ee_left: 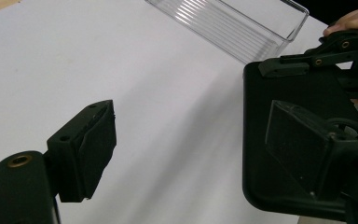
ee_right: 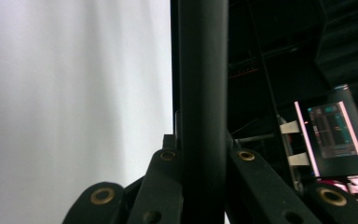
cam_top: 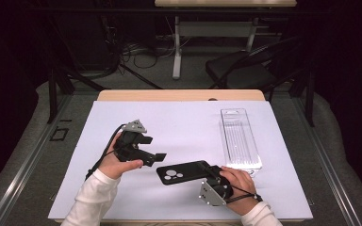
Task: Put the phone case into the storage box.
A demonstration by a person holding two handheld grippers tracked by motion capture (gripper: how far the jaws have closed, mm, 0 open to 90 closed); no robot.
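Note:
A black phone case (cam_top: 184,172) with camera cut-outs is held level just above the white mat, near the table's front edge. My right gripper (cam_top: 209,170) is shut on its right end; in the right gripper view the case (ee_right: 203,84) runs edge-on between the closed jaws (ee_right: 203,156). My left gripper (cam_top: 153,148) is open just left of the case's free end. In the left gripper view its pads (ee_left: 95,144) stand wide apart with bare mat between them, and its right pad overlaps the case (ee_left: 261,107). The right gripper (ee_left: 286,65) clamps the case farther off.
A clear, ribbed plastic tray (cam_top: 239,139) lies lengthwise on the right of the white mat (cam_top: 179,122), just beyond my right hand; it also appears as the tray (ee_left: 242,28). A dark chair (cam_top: 245,66) and desk legs stand beyond the table. A lit monitor (ee_right: 333,130) glows off the table's side.

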